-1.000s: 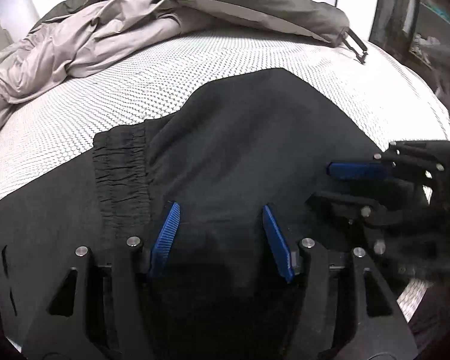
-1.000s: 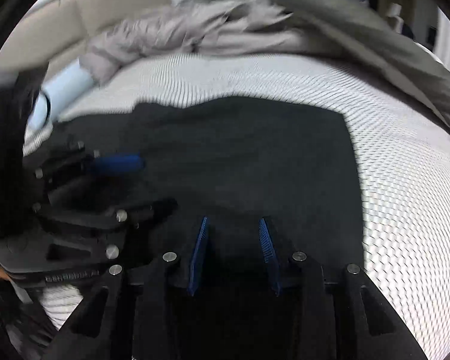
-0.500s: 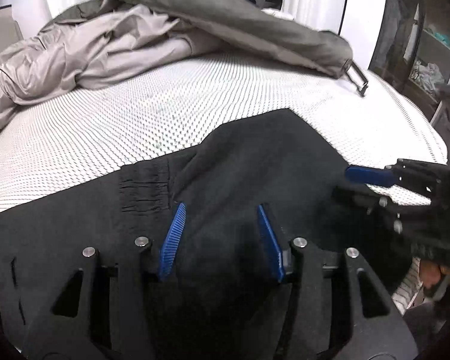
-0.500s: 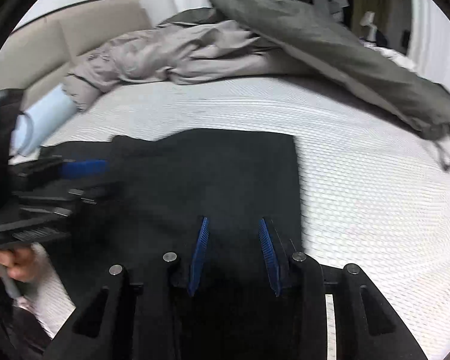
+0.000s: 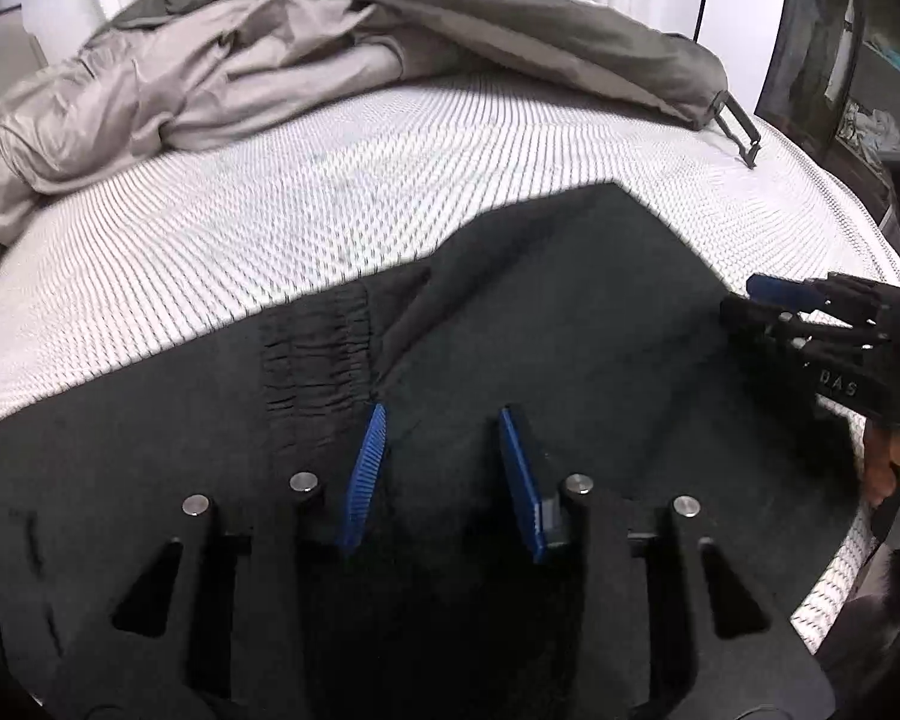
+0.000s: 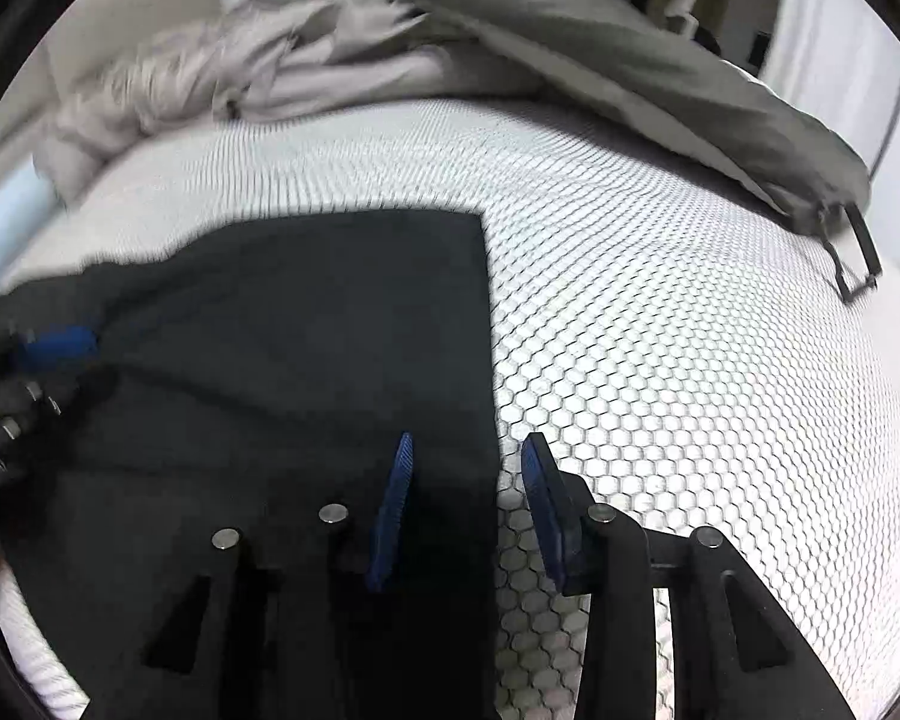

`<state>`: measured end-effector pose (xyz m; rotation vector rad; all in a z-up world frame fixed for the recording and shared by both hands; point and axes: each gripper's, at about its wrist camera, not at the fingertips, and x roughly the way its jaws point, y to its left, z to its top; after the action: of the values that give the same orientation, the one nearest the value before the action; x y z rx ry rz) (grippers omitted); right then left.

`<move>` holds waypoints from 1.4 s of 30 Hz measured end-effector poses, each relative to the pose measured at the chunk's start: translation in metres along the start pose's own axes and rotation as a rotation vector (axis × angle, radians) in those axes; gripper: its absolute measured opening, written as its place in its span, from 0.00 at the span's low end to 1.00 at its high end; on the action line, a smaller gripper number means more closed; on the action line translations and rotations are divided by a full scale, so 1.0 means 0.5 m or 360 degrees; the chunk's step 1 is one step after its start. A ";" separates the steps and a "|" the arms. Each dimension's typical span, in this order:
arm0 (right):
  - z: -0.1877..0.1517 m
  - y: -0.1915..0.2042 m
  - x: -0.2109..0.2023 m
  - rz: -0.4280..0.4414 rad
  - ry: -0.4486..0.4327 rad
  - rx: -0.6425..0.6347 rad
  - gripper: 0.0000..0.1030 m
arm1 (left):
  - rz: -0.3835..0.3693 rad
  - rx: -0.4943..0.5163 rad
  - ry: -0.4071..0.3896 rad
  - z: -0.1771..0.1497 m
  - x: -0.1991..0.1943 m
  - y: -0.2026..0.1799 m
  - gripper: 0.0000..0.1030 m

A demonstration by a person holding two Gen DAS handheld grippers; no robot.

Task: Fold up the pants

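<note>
Two grippers, both gaping, neither pinching cloth. Left gripper [image 5: 441,468] hovering over the black pants [image 5: 546,324], just beside the gathered waistband [image 5: 315,348]. Right gripper [image 6: 465,510] straddling the pants' straight right edge [image 6: 489,360], one finger over fabric, one over the honeycomb mattress [image 6: 660,360]. Long axis probably running left-right across both grippers; right one nearer the free edge.

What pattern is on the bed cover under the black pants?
A white cover with a small dark honeycomb mesh pattern, clearest in the right wrist view.
</note>
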<state>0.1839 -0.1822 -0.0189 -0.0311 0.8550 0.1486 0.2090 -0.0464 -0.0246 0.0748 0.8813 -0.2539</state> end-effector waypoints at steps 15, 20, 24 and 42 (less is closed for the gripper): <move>0.040 0.083 0.093 -0.0018 0.0103 -0.0095 0.37 | -0.0023 -0.0143 0.0045 0.037 0.073 0.026 0.28; 0.039 0.031 0.041 0.0055 0.0047 0.0052 0.37 | 0.0011 -0.0096 0.0014 0.015 0.009 0.010 0.28; 0.000 0.052 -0.014 0.0343 0.0017 0.0060 0.37 | 0.0038 -0.0049 -0.0060 -0.049 -0.059 -0.032 0.32; -0.122 0.091 -0.086 0.0262 -0.0033 -0.0229 0.37 | 0.0051 -0.0061 -0.0020 -0.141 -0.072 -0.060 0.42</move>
<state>0.1039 -0.1478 -0.0248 -0.0940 0.8245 0.3646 0.1268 -0.0567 -0.0405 0.0515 0.8714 -0.2072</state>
